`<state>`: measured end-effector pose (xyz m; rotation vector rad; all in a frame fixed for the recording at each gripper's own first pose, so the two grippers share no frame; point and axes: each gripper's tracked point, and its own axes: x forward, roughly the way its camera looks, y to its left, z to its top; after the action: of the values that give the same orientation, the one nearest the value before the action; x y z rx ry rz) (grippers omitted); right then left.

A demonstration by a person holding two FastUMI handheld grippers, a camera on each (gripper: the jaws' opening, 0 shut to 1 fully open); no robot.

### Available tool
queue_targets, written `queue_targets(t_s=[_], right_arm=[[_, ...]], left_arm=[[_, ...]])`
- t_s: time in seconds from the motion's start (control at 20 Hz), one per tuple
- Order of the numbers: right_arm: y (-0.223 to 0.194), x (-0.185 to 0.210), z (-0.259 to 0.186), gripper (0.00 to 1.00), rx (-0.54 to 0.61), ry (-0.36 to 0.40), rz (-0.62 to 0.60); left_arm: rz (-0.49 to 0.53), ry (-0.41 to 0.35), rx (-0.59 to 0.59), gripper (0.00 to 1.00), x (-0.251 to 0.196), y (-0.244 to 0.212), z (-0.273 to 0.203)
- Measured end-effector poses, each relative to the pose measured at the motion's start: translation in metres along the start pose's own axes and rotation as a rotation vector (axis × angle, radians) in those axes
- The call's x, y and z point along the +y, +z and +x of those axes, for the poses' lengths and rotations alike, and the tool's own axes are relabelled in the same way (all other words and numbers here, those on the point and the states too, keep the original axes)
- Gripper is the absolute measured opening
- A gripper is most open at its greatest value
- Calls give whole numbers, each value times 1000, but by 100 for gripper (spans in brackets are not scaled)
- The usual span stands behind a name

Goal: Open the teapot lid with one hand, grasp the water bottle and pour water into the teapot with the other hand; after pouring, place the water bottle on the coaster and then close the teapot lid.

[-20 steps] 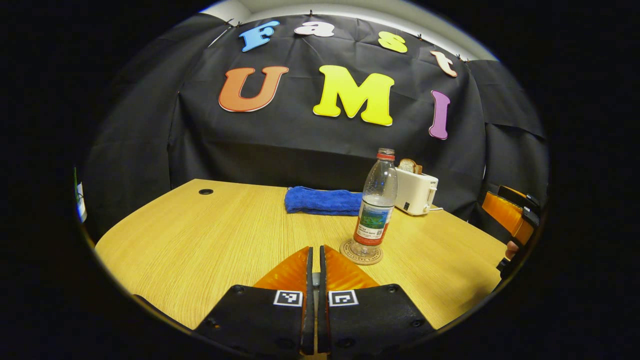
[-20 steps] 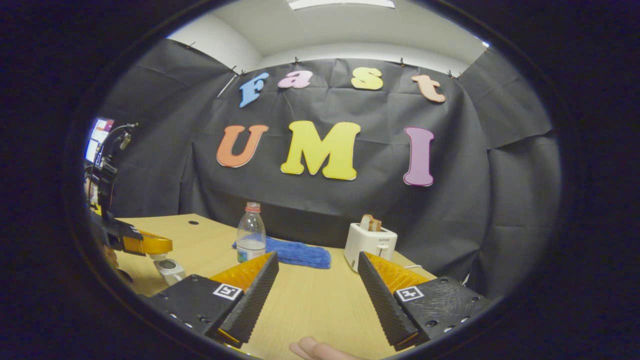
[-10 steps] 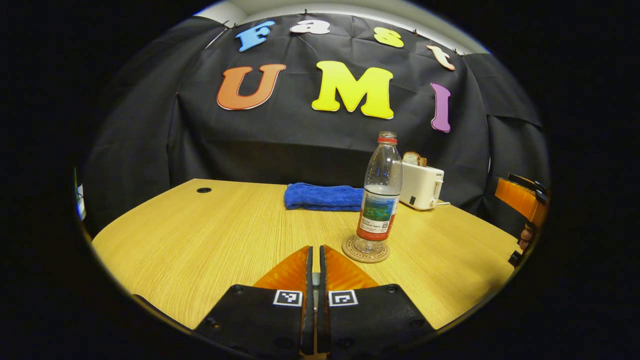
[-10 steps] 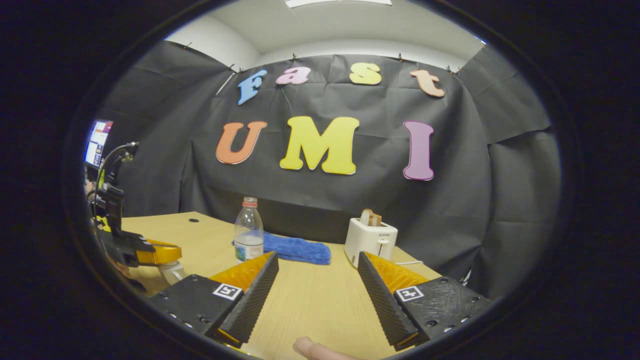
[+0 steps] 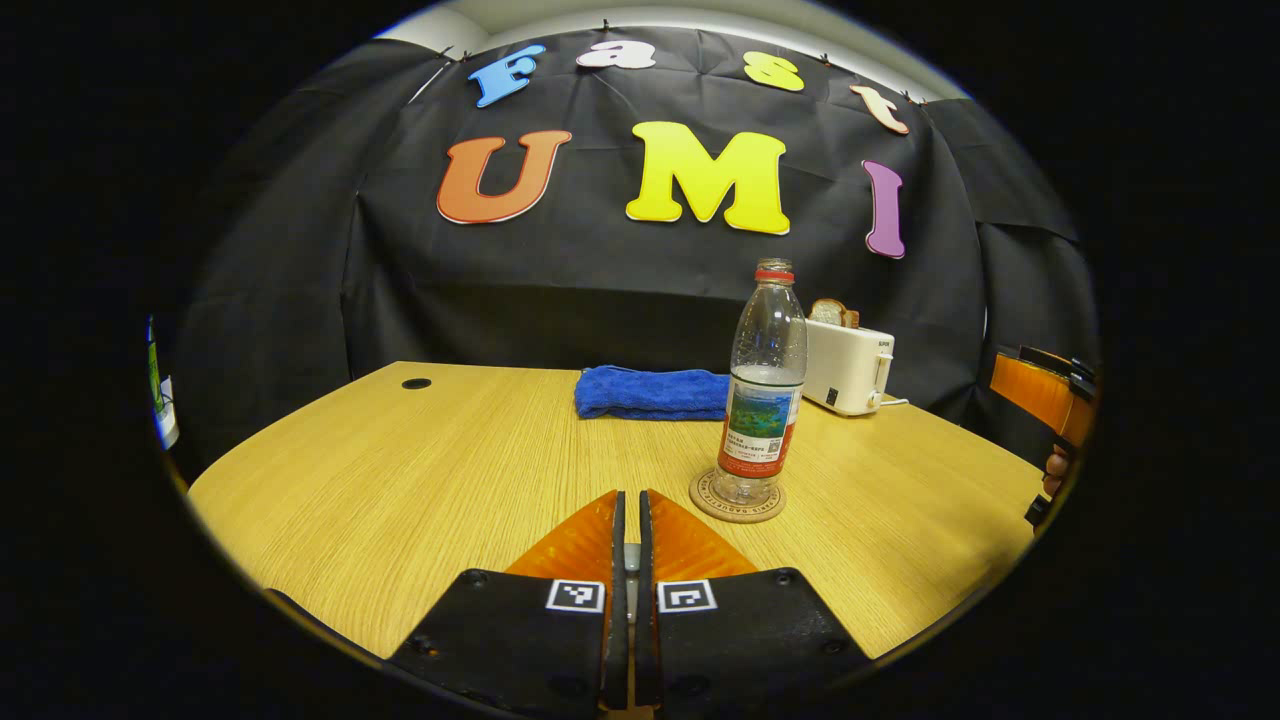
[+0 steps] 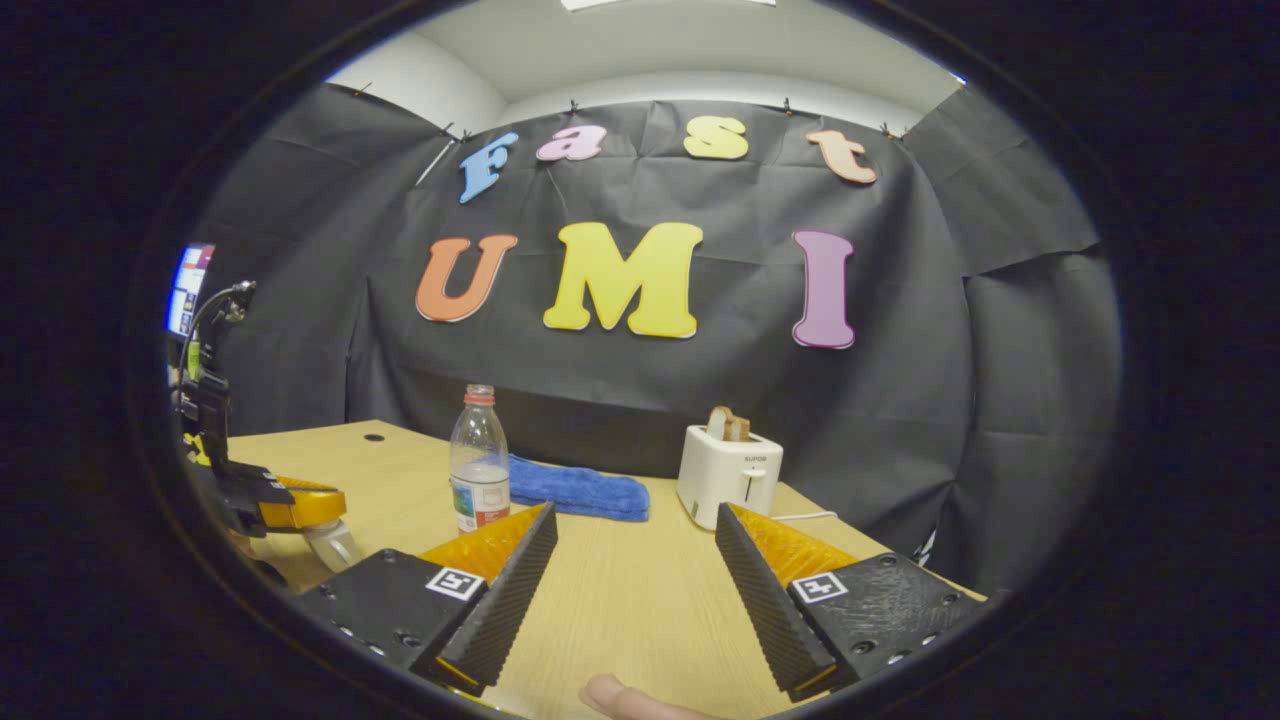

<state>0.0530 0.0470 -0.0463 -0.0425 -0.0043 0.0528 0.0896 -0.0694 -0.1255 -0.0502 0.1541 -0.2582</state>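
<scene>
A clear water bottle (image 5: 762,390) with a red collar and no cap stands upright on a round coaster (image 5: 705,497), right of centre on the wooden table (image 5: 400,480). My left gripper (image 5: 627,500) is closed, with a thin grey piece pinched between its fingers. From the right gripper view, the left gripper (image 6: 310,508) sits directly on top of the pale teapot (image 6: 330,545), holding its lid. My right gripper (image 6: 635,510) stands wide open and holds nothing, right of the bottle (image 6: 478,460). It also appears at the table's far right (image 5: 1045,385).
A folded blue towel (image 5: 650,392) lies at the back of the table. Beside it stands a white toaster (image 5: 848,368) with a slice of bread in it. A cable hole (image 5: 416,383) is at the back left. A fingertip (image 6: 620,695) shows below my right gripper.
The right gripper has drawn slightly back and away from the bottle, staying open. The left gripper stays closed over the teapot, tilting a little. The bottle has not moved.
</scene>
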Motion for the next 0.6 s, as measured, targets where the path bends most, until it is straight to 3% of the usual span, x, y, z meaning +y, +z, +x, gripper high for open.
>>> queue_targets(t_s=[0.3, 0.35, 0.5, 0.55, 0.6], right_arm=[[-1, -1, -3, 95, 16, -11, 4], [1, 0, -5, 95, 15, -12, 2], [7, 6, -10, 95, 1, -5, -9], [9, 7, -12, 95, -2, -7, -12], [10, 8, -14, 98, -1, -7, -15]], left_arm=[[40, 1, 24, 13, -5, 0, -2], [51, 15, 30, 28, -5, 1, -3], [111, 39, 7, 44, -4, 14, -11], [113, 35, 3, 59, -6, 17, -14], [110, 32, 1, 60, -8, 22, -18]])
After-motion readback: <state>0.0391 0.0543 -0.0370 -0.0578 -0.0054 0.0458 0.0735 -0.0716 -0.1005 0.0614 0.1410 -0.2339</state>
